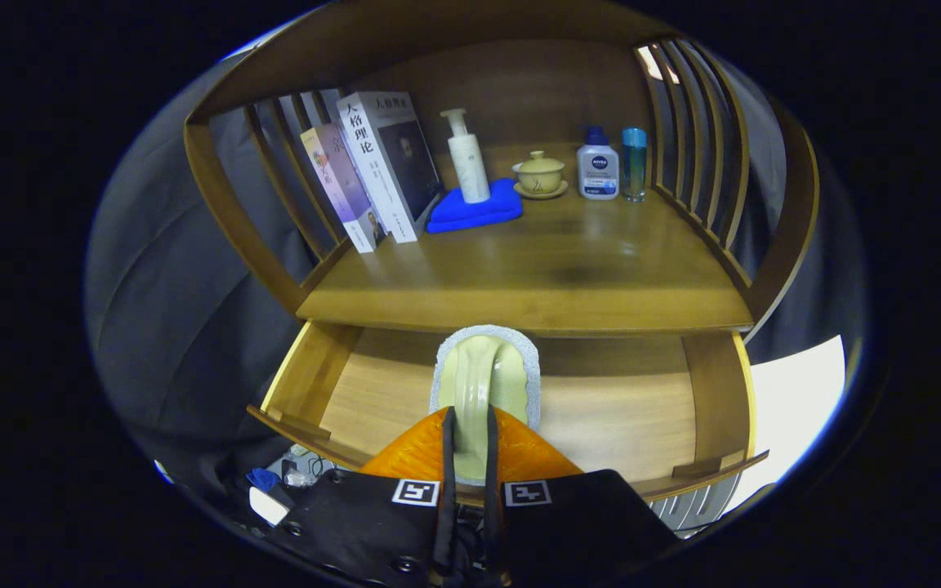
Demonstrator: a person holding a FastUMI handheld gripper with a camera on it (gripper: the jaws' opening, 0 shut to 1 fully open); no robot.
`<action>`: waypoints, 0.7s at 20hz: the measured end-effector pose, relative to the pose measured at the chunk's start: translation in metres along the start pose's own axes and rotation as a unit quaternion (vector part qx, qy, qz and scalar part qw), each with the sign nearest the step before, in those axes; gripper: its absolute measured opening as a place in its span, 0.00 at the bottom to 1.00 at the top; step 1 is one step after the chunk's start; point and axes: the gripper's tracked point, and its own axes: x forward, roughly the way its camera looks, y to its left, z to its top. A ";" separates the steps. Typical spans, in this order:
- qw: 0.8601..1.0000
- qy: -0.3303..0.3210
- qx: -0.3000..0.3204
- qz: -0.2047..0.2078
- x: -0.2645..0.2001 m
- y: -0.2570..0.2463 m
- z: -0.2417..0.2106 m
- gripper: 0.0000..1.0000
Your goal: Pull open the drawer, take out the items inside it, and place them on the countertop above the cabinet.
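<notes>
From my gripper view, my hand-held gripper is clamped on the brush: both fingers press the sides of its pale green handle, which runs straight ahead between them to a white-edged pad just beyond the tips. I judge it light and stiff, smooth plastic that could slip or pivot, so holding the narrow handle near its middle seems right, with the bulkier head left free. The brush hangs over the open drawer, whose wooden floor looks bare around it. The bench lies just beyond and above the drawer, with books, a blue cloth, bottles and a lidded cup at its back.
</notes>
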 end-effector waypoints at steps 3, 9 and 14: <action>1.000 -0.014 0.017 0.013 -0.002 0.005 0.020 0.15; 0.999 -0.039 0.022 0.007 0.021 0.004 0.075 0.15; 0.998 -0.052 -0.008 -0.034 0.050 -0.016 0.119 0.15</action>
